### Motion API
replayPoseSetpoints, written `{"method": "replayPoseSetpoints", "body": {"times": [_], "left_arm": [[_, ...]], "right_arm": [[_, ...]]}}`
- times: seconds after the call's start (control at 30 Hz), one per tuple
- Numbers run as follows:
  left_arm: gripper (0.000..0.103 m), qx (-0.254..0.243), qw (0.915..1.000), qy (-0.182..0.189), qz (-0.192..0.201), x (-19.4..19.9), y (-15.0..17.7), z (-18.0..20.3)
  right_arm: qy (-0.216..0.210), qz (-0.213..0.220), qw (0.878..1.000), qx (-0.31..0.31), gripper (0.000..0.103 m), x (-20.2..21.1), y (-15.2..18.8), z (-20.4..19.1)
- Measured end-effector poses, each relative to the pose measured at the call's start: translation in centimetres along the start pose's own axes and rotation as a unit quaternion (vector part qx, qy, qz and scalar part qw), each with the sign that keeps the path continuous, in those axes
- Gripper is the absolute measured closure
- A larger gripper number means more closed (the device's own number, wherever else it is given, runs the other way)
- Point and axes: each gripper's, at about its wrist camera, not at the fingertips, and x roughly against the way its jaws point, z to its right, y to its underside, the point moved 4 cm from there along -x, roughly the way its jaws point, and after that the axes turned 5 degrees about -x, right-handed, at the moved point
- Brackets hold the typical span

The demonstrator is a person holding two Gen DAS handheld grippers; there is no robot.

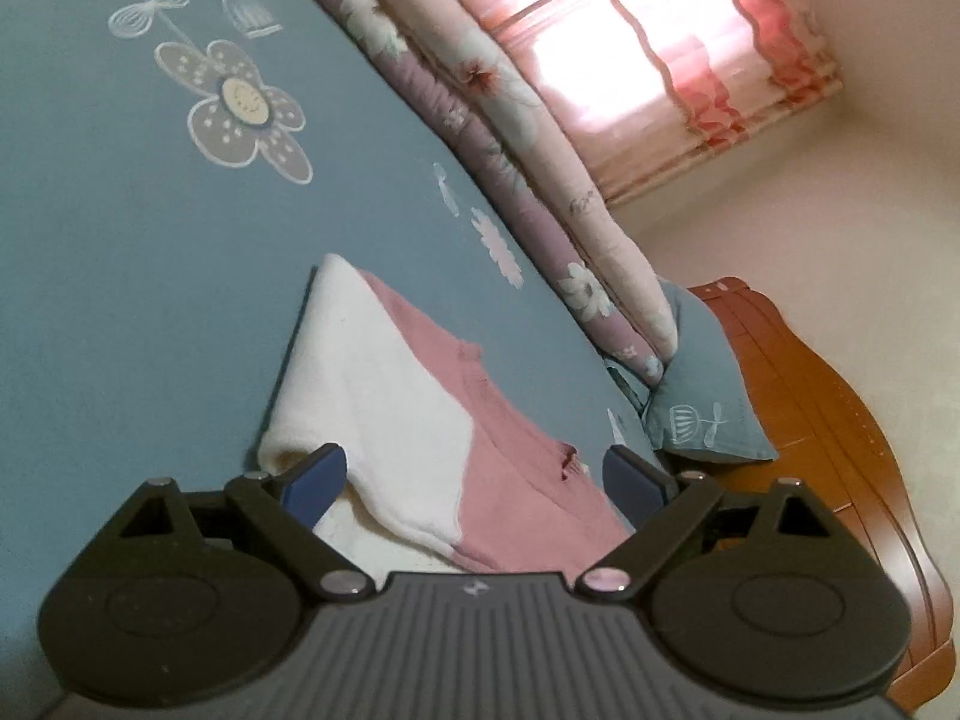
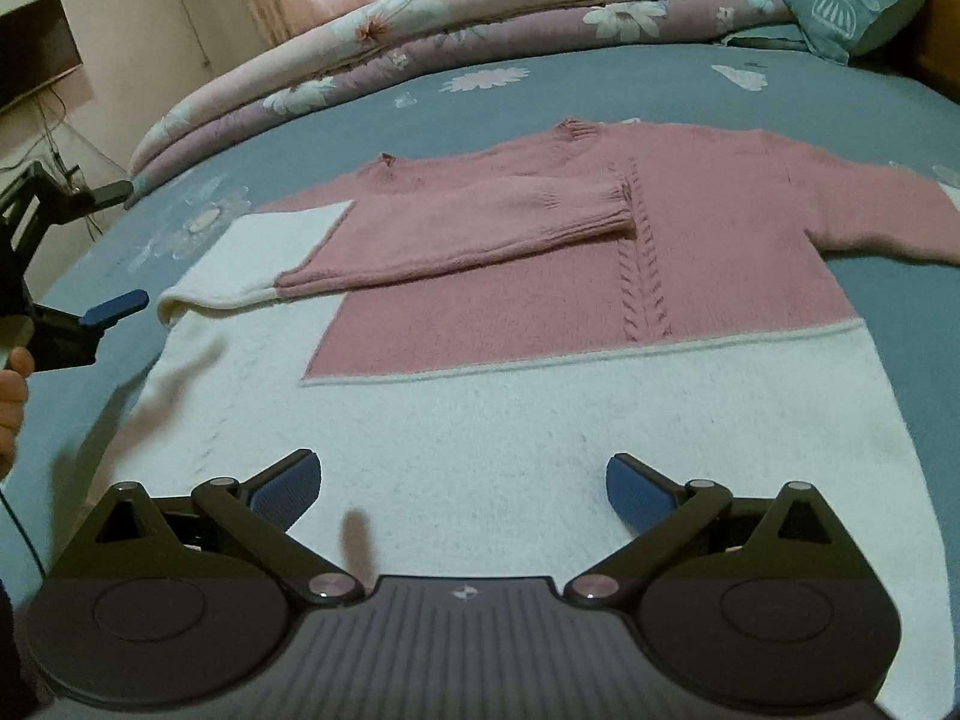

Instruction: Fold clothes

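Sweater (image 2: 540,276), pink and white, shows no readable label or writing.

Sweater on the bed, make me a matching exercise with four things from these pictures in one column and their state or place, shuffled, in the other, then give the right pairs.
Things:
1. near sleeve
2. far sleeve
3. quilt
4. right claw

States or places:
A. rolled up along the far edge of the bed
B. folded across the sweater's chest
C. open above the white hem, holding nothing
D. spread out flat on the blue sheet, not yet folded

Pairs: 1-B, 2-D, 3-A, 4-C
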Motion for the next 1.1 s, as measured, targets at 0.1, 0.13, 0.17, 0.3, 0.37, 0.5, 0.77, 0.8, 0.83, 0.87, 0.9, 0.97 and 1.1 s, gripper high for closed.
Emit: {"method": "replayPoseSetpoints", "body": {"times": [0.1,0.13,0.17,0.3,0.37,0.5,0.77,0.8,0.83,0.87,0.9,0.97,1.1], "left_arm": [[0.01,0.007,0.9999,0.007,-0.003,-0.9,0.4,-0.9],[0.01,0.011,0.9999,0.01,-0.004,-1.2,0.5,-1.3],[0.01,0.018,0.9997,0.014,-0.006,-1.5,0.6,-1.7],[0.01,0.06,0.9973,0.04,-0.013,-2.3,0.7,-3.4],[0.01,0.072,0.9956,0.06,-0.007,-2.5,0.6,-3.7],[0.01,0.096,0.9924,0.076,0.0,-3.0,0.5,-4.4],[0.01,0.03,0.9989,0.034,-0.012,-4.1,0.9,-2.9],[0.01,0.021,0.9992,0.031,-0.014,-4.1,1.0,-2.7],[0.01,0.015,0.9994,0.028,-0.015,-4.1,1.1,-2.6],[0.009,0.013,0.9995,0.027,-0.014,-4.0,1.2,-2.6],[0.009,0.012,0.9994,0.028,-0.013,-3.9,1.2,-2.6],[0.009,0.017,0.9993,0.032,-0.012,-3.7,1.2,-2.7],[0.008,0.026,0.9988,0.039,-0.01,-3.4,1.3,-3.1]], "right_arm": [[0.002,-0.001,1.0,-0.009,0.0,0.2,-0.3,0.0],[-0.004,-0.001,1.0,-0.017,0.0,0.4,-0.5,0.1],[-0.012,-0.001,1.0,-0.025,0.001,0.6,-0.9,0.2],[-0.033,0.008,0.998,-0.044,0.001,1.2,-3.2,0.5],[-0.043,0.01,0.998,-0.054,0.001,1.2,-4.7,0.7],[-0.065,0.016,0.995,-0.069,0.001,0.6,-7.4,0.5],[-0.086,-0.009,0.978,-0.191,0.01,-4.2,-11.7,3.1],[-0.09,-0.016,0.971,-0.222,0.012,-4.9,-11.9,3.9],[-0.094,-0.023,0.963,-0.253,0.013,-5.7,-12.0,4.7],[-0.094,-0.028,0.955,-0.279,0.013,-6.4,-12.0,5.5],[-0.091,-0.027,0.95,-0.297,0.013,-6.9,-11.9,6.1],[-0.085,-0.023,0.94,-0.33,0.014,-8.0,-11.7,7.2],[-0.087,0.009,0.93,-0.357,0.017,-9.5,-12.0,8.0]]}}
